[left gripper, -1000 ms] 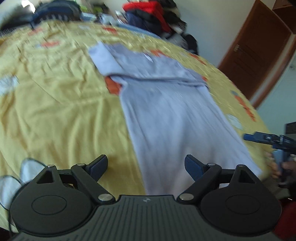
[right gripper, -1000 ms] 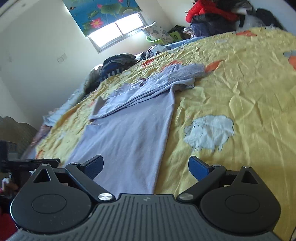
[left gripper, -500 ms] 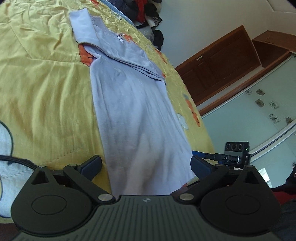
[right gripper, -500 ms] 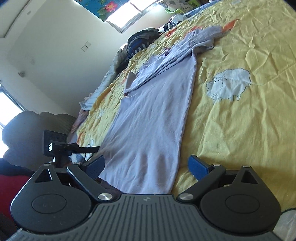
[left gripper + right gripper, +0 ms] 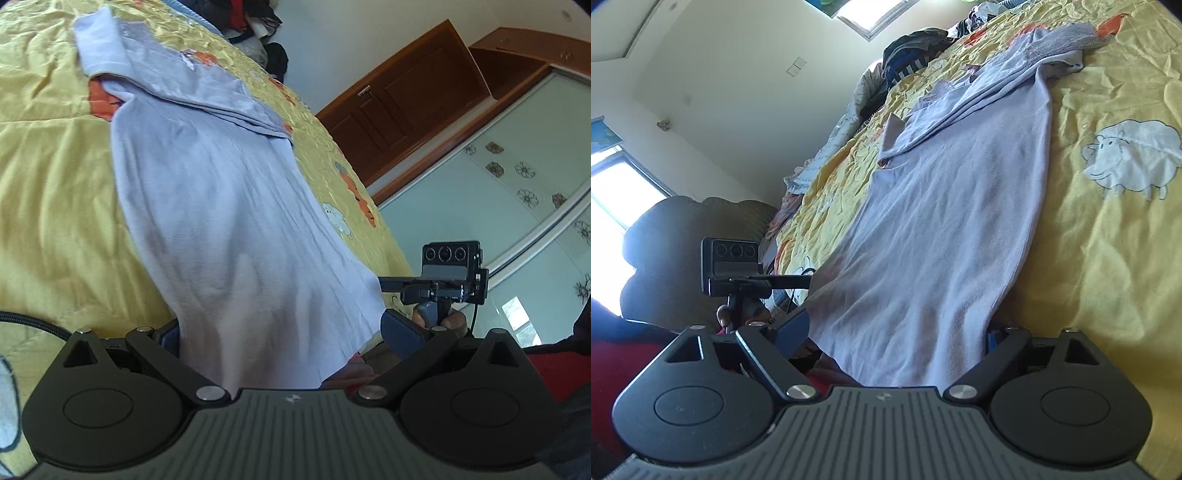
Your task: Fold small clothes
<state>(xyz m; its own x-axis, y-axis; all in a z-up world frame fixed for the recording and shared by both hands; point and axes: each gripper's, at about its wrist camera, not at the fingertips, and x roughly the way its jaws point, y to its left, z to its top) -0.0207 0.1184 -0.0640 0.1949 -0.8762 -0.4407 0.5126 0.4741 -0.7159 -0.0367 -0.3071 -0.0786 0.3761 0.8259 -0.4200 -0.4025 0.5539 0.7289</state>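
Observation:
A lilac long-sleeved top lies flat on the yellow bedspread, its sleeves folded across the far end. Its near hem hangs over the bed edge and lies between the fingers of my left gripper, which stands wide open; the cloth covers part of the left finger. In the right wrist view the same top has its other hem corner between the fingers of my right gripper. Those jaws are closing, the right finger mostly hidden under the cloth, and I see no pinch on the fabric.
The bedspread carries sheep and orange prints. Piled clothes sit at the far end of the bed. A wooden door and glass wardrobe doors stand to the right. A hand holds the other gripper's handle.
Both grippers have tipped and come in low at the bed edge. The top's near hem now lies between each pair of fingers. The right jaws have narrowed slightly.

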